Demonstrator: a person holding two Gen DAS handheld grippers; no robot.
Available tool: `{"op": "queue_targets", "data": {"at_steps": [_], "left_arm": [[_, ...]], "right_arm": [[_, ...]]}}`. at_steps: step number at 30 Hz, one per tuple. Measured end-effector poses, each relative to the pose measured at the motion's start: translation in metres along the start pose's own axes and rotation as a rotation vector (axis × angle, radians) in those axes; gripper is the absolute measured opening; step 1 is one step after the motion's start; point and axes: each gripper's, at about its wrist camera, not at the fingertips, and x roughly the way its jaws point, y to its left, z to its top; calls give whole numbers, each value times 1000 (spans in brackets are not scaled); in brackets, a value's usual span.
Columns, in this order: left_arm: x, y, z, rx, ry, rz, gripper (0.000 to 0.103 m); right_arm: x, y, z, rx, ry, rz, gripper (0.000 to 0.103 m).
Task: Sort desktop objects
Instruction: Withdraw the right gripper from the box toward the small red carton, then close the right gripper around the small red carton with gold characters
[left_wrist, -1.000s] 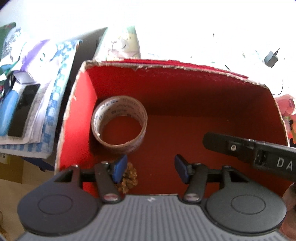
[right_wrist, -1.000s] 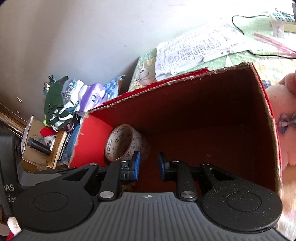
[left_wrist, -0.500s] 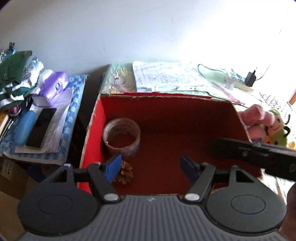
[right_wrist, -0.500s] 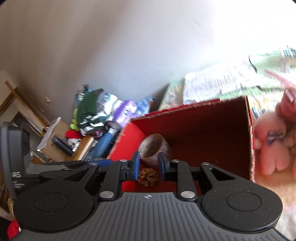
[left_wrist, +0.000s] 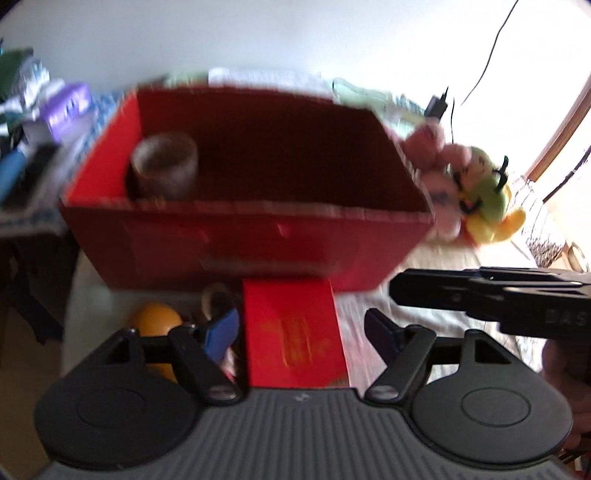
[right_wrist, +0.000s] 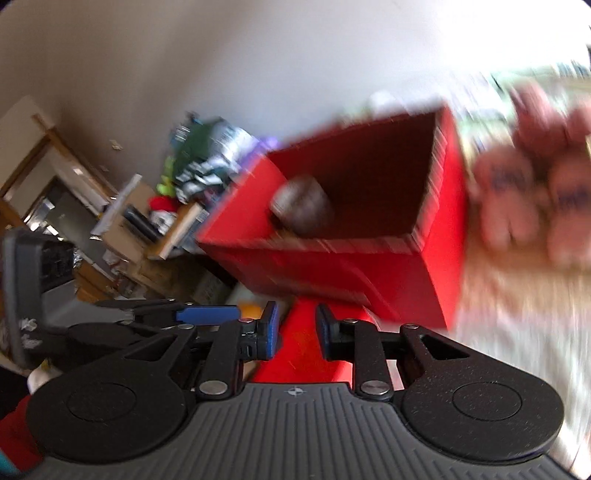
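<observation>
Both views blurred. Left gripper (left_wrist: 301, 328) is hanging with fingers wide apart, gripping nothing. To its left an orange ball (left_wrist: 155, 323) is sitting low beside the left finger. Straight below, between the fingers, a red packet (left_wrist: 293, 336) is lying flat. Ahead, the red box (left_wrist: 243, 236) is holding a tape roll (left_wrist: 164, 166) in its far-left corner. Right of the box, plush toys (left_wrist: 476, 188) are leaning. Right gripper (right_wrist: 295, 330) is hovering with a narrow gap between its fingers, empty, above the same packet.
</observation>
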Motion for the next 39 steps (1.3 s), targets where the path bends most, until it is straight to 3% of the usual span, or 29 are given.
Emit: {"op": "queue_targets", "data": {"at_steps": [5,11,19,22,27,31,34,39], "left_arm": [[24,-9,-15,1,41,52,77],[40,-8,-23,-14,58,103,77],[52,1,-26,-58,78,68,79],[55,-8,-28,-20,97,29,84],[63,-30,-36,48,103,58,89],[67,-38,-32,49,110,6,90],[72,-52,-32,84,114,-23,92],[81,-82,-34,191,123,-37,93]], "right_arm": [[16,-28,-16,125,71,2,25],[21,-38,-31,177,117,42,25],[32,-64,-31,322,121,61,27],[35,-71,-30,386,129,117,33],[34,-65,-32,319,157,35,34],[17,-67,-34,285,169,2,35],[3,-78,-39,327,161,-14,37],[-11,-99,-45,414,139,-52,51]]}}
